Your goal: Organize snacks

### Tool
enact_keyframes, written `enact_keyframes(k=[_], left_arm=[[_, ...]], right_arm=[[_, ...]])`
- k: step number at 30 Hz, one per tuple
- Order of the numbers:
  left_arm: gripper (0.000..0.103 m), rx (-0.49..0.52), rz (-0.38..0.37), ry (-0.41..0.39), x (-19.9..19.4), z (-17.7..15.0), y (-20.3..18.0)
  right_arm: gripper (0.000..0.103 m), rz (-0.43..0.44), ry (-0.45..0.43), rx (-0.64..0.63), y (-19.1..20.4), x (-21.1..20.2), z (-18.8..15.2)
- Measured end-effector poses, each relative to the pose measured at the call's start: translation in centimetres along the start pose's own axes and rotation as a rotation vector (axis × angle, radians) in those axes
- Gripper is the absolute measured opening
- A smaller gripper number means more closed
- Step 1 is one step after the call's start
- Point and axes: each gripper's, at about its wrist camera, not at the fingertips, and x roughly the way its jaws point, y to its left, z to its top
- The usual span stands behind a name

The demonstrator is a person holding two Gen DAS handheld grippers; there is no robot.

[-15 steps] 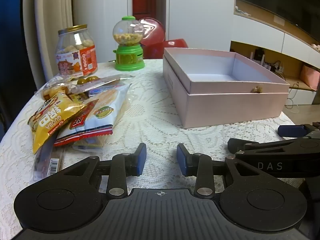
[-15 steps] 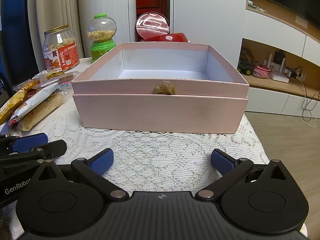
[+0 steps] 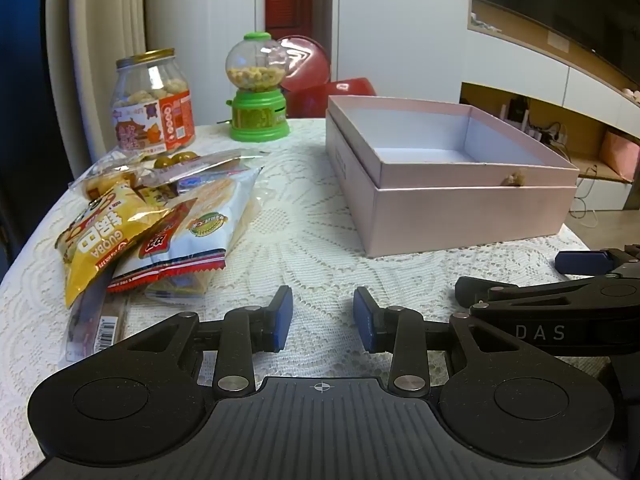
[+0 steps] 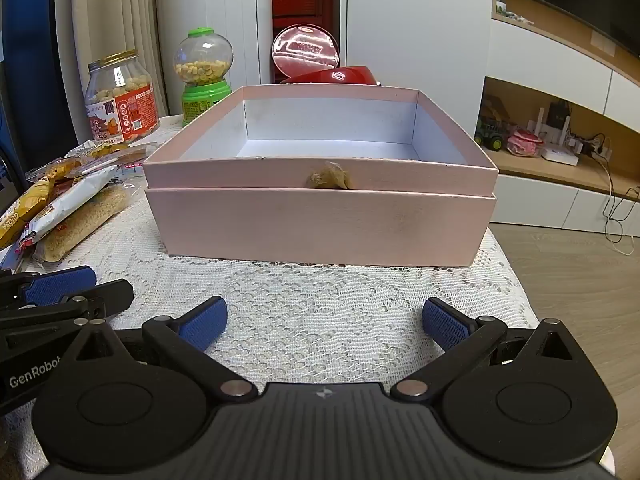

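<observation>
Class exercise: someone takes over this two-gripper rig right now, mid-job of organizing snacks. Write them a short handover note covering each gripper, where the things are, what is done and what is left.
Left gripper: jaws partly open, nothing between them, above the lace tablecloth.
Right gripper: jaws wide open, empty, facing the pink box.
Things: the snack packets lie piled on the left of the table; the snack jar and green candy dispenser stand behind them. The pink box sits open on the right.
Done: nothing packed that shows; the visible part of the box interior is bare.
Left: probably move the packets into the box, starting with the left gripper, which is nearest the pile.
</observation>
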Motion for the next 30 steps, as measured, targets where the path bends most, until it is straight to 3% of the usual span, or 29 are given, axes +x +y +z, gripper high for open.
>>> enact_keyframes(k=[30], left_arm=[[0.039, -0.001, -0.001, 0.000, 0.00, 0.00, 0.00]], right_arm=[[0.103, 0.000, 0.000, 0.000, -0.04, 0.29, 0.33]])
